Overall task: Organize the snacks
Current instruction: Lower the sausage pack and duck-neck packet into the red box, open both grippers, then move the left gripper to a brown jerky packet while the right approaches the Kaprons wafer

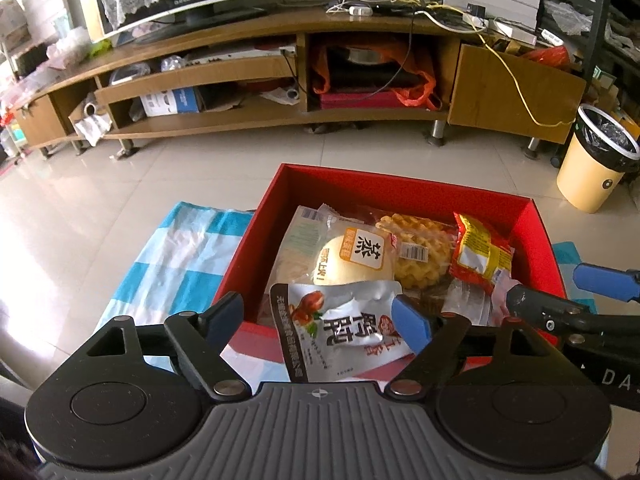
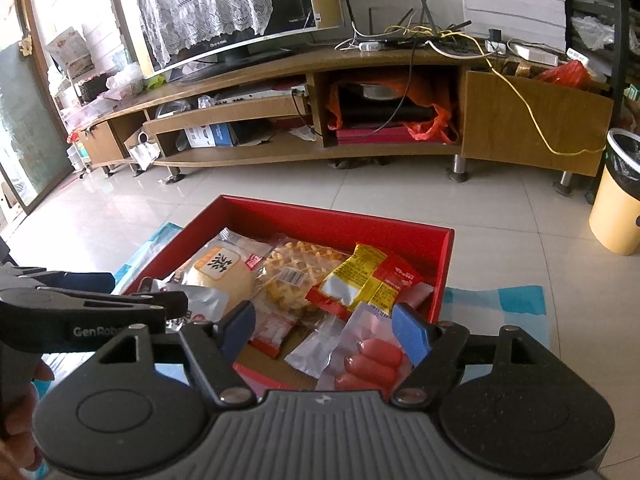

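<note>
red box [image 1: 400, 188] on checked cloth [image 1: 176, 256] held snack packets, left gripper [image 1: 320, 316] spread open around silver date packet [image 1: 340, 332] at box's near edge, right gripper [image 2: 324, 324] open over sausage pack [image 2: 372, 360]

Box [image 1: 400, 190] sits on cloth [image 1: 176, 256] on floor, TV stand [image 1: 280, 120] behind it, bin [image 1: 592, 176] to its right. In box: bun packet [image 1: 352, 258] left, waffle packet [image 1: 420, 252] middle, noodle packet [image 1: 480, 258] right. Date packet [image 1: 340, 328] overlaps near wall. Sausage packet [image 2: 372, 356] lies at near right corner.
</note>
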